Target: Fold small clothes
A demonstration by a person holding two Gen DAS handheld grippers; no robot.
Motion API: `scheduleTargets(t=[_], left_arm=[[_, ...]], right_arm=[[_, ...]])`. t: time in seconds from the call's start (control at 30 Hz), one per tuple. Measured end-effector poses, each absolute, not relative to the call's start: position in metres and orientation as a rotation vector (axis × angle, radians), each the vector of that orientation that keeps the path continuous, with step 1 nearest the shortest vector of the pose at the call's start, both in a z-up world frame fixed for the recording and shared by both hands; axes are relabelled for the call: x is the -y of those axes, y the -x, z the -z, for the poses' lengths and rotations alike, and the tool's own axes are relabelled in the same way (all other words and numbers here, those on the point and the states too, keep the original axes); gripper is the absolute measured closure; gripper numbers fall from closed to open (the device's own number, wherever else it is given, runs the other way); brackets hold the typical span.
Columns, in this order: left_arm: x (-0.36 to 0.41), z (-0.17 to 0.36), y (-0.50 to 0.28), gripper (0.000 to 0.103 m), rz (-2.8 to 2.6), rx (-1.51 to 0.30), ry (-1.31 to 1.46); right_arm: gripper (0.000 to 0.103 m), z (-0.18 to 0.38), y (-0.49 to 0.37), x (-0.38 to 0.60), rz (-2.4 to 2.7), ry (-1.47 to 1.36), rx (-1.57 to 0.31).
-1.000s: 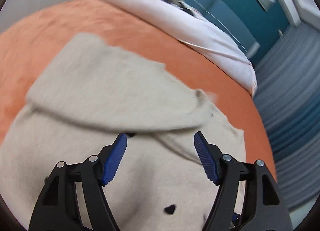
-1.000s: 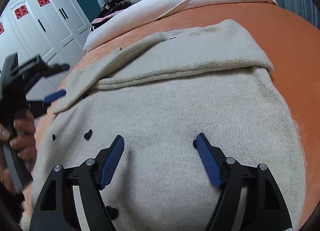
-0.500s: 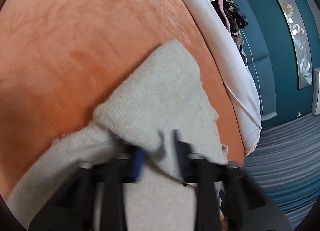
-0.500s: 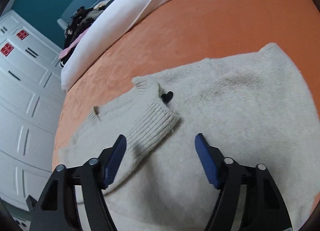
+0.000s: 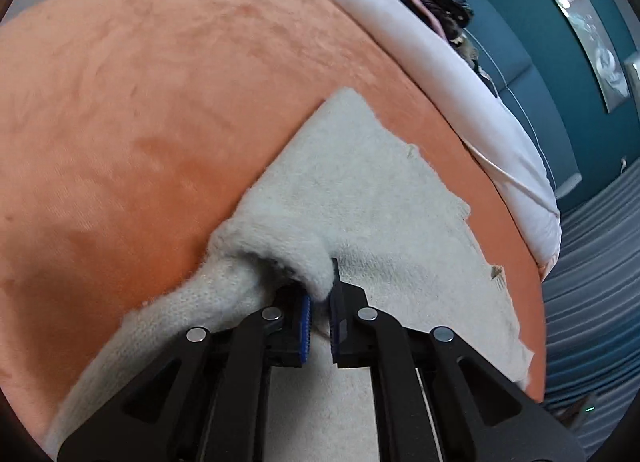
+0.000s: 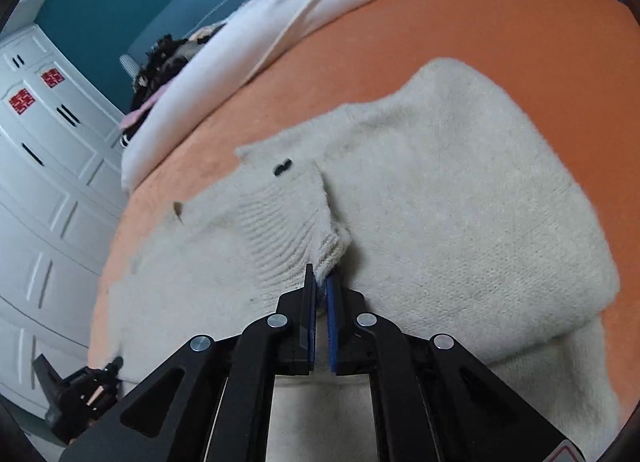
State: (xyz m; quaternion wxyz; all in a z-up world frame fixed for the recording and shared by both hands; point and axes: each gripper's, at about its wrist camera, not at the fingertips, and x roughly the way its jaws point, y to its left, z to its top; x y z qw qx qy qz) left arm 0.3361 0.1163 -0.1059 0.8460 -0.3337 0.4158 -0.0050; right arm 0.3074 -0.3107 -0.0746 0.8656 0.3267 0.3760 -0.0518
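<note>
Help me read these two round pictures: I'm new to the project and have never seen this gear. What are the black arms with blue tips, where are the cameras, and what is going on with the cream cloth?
There is no robot here. A person holds a hand tool in each hand, and each tool has two black fingers with blue pads and a wide-angle camera looking forward along them. That is why each picture is round and bent.

One picture comes from the left gripper, the other from the right gripper. Both look down at a cream knitted sweater lying on an orange blanket, with a white duvet and a pile of dark clothes further back.

Both tools are shut on the sweater: the left pinches a thick folded edge, the right pinches the ribbed cuff of a sleeve. The other tool shows at the lower left of the right picture.
</note>
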Motion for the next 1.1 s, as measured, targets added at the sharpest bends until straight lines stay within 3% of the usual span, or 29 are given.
scheduleTargets(t=[0.1,0.23,0.47,0.53,0.57,0.6,0.63,0.67,0.8,0.87,1.1], left_arm=[[-0.119,0.113,-0.339,0.095,0.016,-0.893,0.71],[-0.109,0.113,-0.336,0.095,0.015,-0.849,0.618],[-0.122,0.119,-0.332,0.091,0.085,-0.812,0.715],[-0.126,0.107,-0.319,0.077,0.1,-0.826,0.722],[-0.131,0.099,-0.305,0.06,0.104,-0.822,0.731],[-0.137,0.093,-0.289,0.049,0.109,-0.818,0.735],[-0.142,0.088,-0.275,0.044,0.106,-0.82,0.734],[-0.151,0.084,-0.255,0.034,0.098,-0.83,0.729],[-0.175,0.081,-0.186,0.027,0.076,-0.907,0.701],[-0.181,0.081,-0.158,0.015,0.025,-0.955,0.654],[-0.176,0.083,-0.11,0.012,0.038,-0.988,0.653]], right_arm=[[0.099,0.037,-0.289,0.307,0.068,-0.64,-0.661],[0.1,0.1,-0.305,0.303,0.11,-0.57,-0.877],[0.088,0.063,-0.255,0.315,0.077,-0.674,-0.755],[0.087,0.055,-0.228,0.317,0.096,-0.634,-0.761],[0.078,0.052,-0.208,0.321,0.108,-0.61,-0.766],[0.071,0.048,-0.191,0.325,0.122,-0.587,-0.775],[0.054,0.043,-0.173,0.33,0.143,-0.56,-0.787],[0.045,0.04,-0.152,0.334,0.173,-0.526,-0.804],[0.041,0.047,-0.081,0.342,0.213,-0.462,-0.926],[0.04,0.057,-0.047,0.342,0.205,-0.497,-0.997],[0.034,0.068,0.006,0.32,0.143,-0.626,-1.005]])
